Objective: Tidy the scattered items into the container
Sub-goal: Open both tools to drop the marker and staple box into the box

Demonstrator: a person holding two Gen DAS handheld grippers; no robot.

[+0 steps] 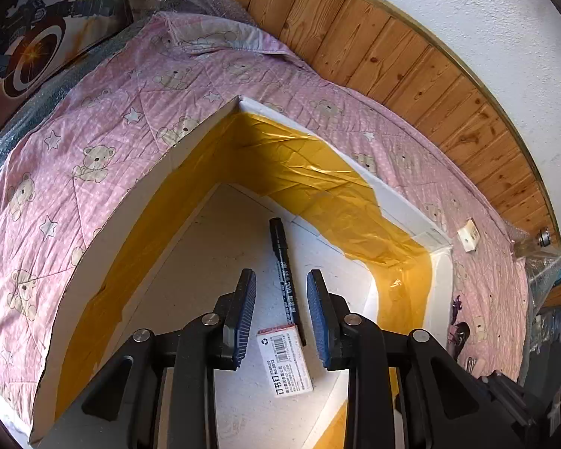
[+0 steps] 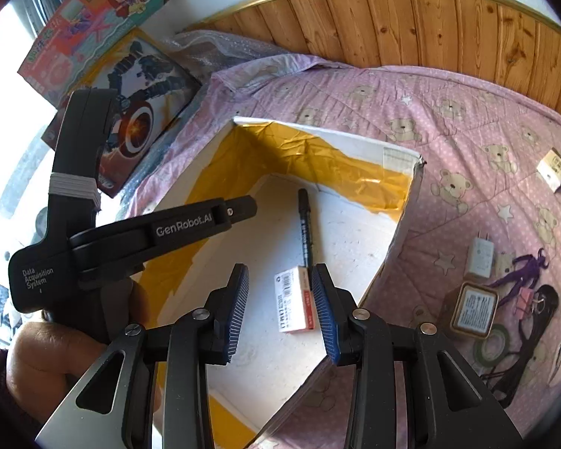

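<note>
Both my grippers, left (image 1: 280, 310) and right (image 2: 280, 307), hover with fingers released over the box (image 2: 400, 232); marker (image 2: 305, 230) and staple box (image 2: 294, 304) lie inside, other bits scattered on the bed (image 2: 448, 119).

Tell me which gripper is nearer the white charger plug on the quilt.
Right. The right gripper hangs over the box's near corner, beside the plug; the left gripper sits deeper over the box interior.

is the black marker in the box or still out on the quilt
In the box. The black marker lies flat on the white floor of the box, beside the staples pack.
</note>
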